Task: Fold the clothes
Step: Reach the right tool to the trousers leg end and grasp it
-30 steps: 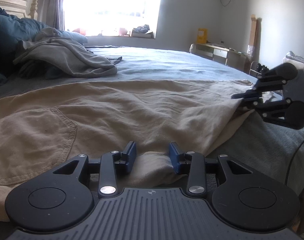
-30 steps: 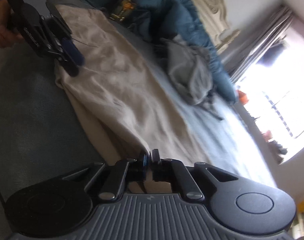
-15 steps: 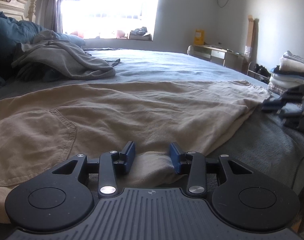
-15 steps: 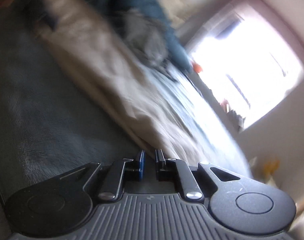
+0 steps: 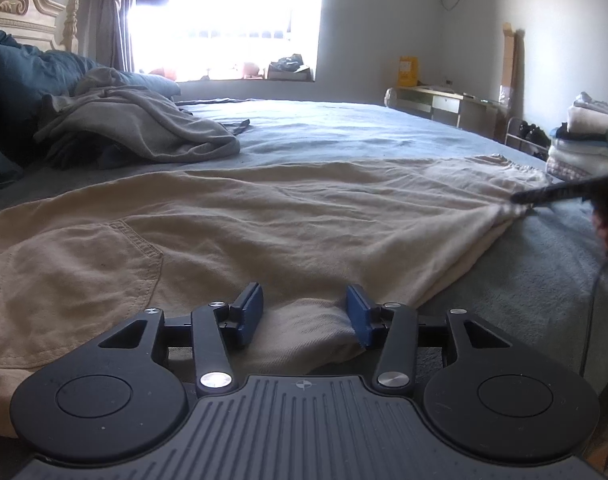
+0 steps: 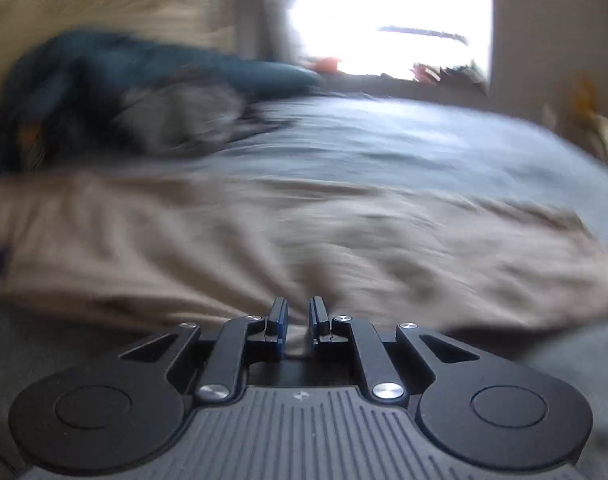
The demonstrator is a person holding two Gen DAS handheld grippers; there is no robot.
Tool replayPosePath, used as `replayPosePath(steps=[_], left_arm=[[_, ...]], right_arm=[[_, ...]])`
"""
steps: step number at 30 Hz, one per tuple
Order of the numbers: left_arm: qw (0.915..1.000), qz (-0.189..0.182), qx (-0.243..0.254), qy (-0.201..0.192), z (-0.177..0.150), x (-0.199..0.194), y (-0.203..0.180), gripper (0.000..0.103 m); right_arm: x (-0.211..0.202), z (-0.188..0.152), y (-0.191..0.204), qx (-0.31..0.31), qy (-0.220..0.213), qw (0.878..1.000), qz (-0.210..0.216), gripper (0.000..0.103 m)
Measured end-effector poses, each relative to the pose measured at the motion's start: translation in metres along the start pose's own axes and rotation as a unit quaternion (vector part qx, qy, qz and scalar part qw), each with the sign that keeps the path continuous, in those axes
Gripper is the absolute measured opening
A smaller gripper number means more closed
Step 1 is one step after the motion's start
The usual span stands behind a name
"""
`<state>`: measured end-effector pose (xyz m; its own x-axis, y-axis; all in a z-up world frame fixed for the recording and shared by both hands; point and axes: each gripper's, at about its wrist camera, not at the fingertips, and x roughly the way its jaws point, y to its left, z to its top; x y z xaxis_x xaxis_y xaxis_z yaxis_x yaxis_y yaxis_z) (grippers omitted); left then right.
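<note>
Trousers: beige trousers [image 5: 263,216] lie spread flat on the grey-blue bed [image 5: 344,132], stretching ahead of both tools.
Left gripper: left gripper [image 5: 303,312] has its jaws opening, a fold of waistband lying between the 2 blue pads.
Right gripper: right gripper [image 6: 298,320] is clenched on the trousers' edge.
Beyond: a crumpled grey garment [image 5: 143,128] lies far ahead-left.

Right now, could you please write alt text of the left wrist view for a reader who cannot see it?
The left gripper is opening around a fold of beige trousers spread on a grey-blue bed. The right gripper pinches the trousers' far end. A grey garment lies crumpled behind.
</note>
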<state>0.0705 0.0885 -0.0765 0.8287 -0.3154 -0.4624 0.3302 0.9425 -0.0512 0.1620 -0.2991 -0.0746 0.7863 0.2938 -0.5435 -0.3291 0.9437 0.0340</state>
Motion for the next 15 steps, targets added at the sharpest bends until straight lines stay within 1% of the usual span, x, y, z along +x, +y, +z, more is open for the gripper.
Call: replayPosePath(steps=[1,2,4,5,6,7,8,9,10,11,12,15], left_arm=[[1.0000,0.000,-0.003,0.000,0.000,0.000,0.001,0.049],[1.0000,0.000,-0.005,0.000,0.000,0.000,0.001,0.049],[1.0000,0.000,-0.009,0.000,0.000,0.001,0.001,0.049],[1.0000,0.001,-0.009,0.001,-0.001,0.000,0.001,0.049],[1.0000,0.002,-0.009,0.001,-0.001,0.000,0.000,0.049],[0.9999,0.003,-0.009,0.001,-0.001,0.000,0.000,0.049],[0.9999,0.004,-0.010,0.002,-0.001,0.000,0.000,0.049],[0.9999,0.005,-0.010,0.002,-0.001,0.000,-0.001,0.049],[0.9999,0.006,-0.010,0.002,-0.001,0.000,-0.001,0.049],[0.9999,0.007,-0.010,0.002,-0.001,-0.001,-0.001,0.050],[0.9999,0.008,-0.010,0.003,-0.001,-0.001,-0.002,0.050],[0.9999,0.009,-0.012,0.003,-0.001,-0.001,-0.002,0.050]], right_arm=[[-0.006,0.002,-0.013,0.003,-0.002,0.999,-0.034,0.012],[-0.012,0.003,-0.029,0.031,-0.003,0.998,-0.047,0.012],[-0.022,0.005,-0.062,0.109,-0.002,0.992,-0.055,0.015],[-0.028,0.005,-0.080,0.162,-0.005,0.985,-0.059,0.026],[-0.032,0.002,-0.097,0.221,-0.009,0.973,-0.059,0.042],[-0.035,-0.002,-0.115,0.281,-0.014,0.958,-0.058,0.043],[-0.036,-0.008,-0.132,0.338,-0.017,0.940,-0.050,0.043],[-0.034,-0.015,-0.149,0.392,-0.019,0.919,-0.037,0.041],[-0.030,-0.021,-0.165,0.443,-0.019,0.896,-0.024,0.041],[-0.026,-0.026,-0.177,0.480,-0.025,0.877,-0.012,0.040],[-0.022,-0.027,-0.184,0.494,-0.031,0.869,-0.011,0.040],[-0.007,-0.022,-0.201,0.511,-0.046,0.858,-0.026,0.039]])
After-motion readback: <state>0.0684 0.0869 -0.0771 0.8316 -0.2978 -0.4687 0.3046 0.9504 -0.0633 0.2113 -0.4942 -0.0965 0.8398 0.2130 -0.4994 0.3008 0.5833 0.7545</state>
